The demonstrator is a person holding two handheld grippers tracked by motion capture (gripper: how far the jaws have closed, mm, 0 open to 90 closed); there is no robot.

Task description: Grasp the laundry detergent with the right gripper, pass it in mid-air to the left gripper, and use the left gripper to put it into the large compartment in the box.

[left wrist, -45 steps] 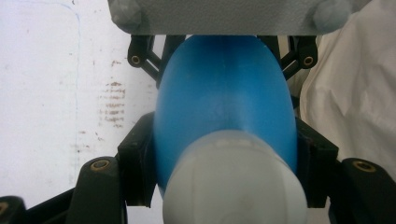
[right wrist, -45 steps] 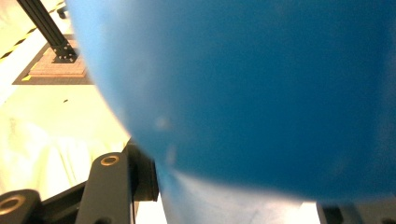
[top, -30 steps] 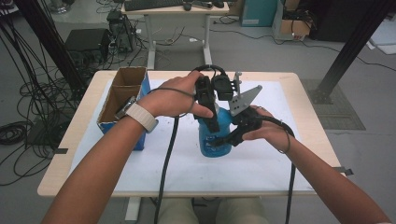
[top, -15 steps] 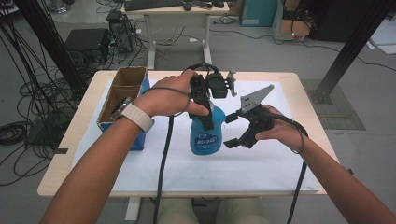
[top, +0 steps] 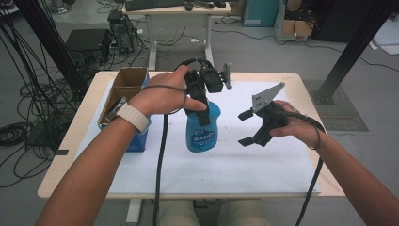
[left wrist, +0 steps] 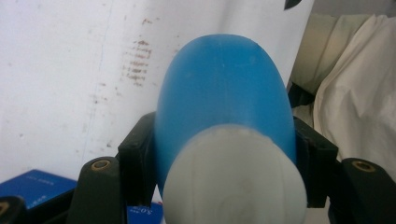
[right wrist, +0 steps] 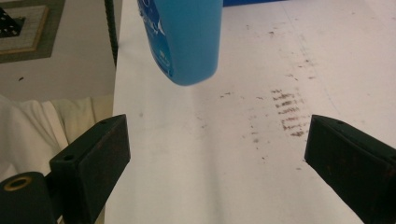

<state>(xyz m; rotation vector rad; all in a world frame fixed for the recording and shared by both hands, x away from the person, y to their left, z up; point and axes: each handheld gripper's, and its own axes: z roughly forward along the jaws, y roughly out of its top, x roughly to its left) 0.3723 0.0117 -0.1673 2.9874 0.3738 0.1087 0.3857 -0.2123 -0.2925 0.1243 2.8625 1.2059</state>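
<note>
A blue bottle point(top: 202, 132) with a white cap point(left wrist: 233, 179) is clamped near its upper end between the jaws of the left gripper point(top: 200, 101) and is held upright above the white sheet point(top: 226, 169) on the table point(top: 61, 174), clear of the surface as seen in the right gripper view. The right gripper point(top: 248, 128) is held just beside the bottle, apart from it, jaws spread wide and empty. Brown smudges point(right wrist: 289, 112) are noted on the sheet. A cardboard box point(top: 124, 89) is seen near the table's left edge, atop a blue box point(top: 136, 141).
</note>
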